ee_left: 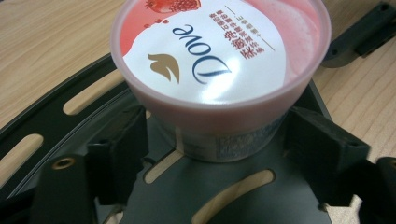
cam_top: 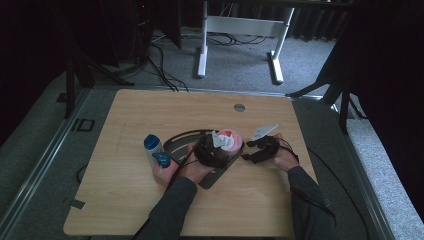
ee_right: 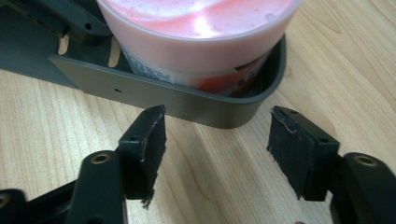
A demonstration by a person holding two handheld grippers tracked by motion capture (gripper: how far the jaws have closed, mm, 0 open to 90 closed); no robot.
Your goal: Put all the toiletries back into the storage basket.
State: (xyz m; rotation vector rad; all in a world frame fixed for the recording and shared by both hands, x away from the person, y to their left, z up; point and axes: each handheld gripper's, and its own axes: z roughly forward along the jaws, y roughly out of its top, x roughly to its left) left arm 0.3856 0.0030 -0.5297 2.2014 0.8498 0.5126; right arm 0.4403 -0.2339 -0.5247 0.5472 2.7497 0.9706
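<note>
Two handheld grippers converge on one pink tub (ee_left: 219, 70) seated in a dark slotted tray (ee_left: 60, 126) near the middle of the wooden table (cam_top: 150, 200), somewhat toward its right edge. In the left gripper view the tub stands upright, its printed foil lid uppermost, with the left gripper (ee_left: 215, 154) straddling the lower wall: one black pad lies beside each flank, yet a sliver of space seems to remain on both sides, so the jaws read as released and bracketing rather than clenched. Such a placement low on the wall, under the overhanging rim, would probably steady the tub against turning or lifting. The right gripper (ee_right: 217, 140) waits just outside the tray's curved end wall, over bare wood, its jaws spread apart with nothing between them; it faces the tub's rim and seems poised to reach the lid or its edge while the other hand braces the container. The tray's raised wall (ee_right: 187, 105) keeps the tub from sliding toward that gripper. In the high view both of the person's hands meet at the tray, and a blue-capped bottle (cam_top: 151, 145) stands just beside its left end, apart from the work and untouched.
</note>
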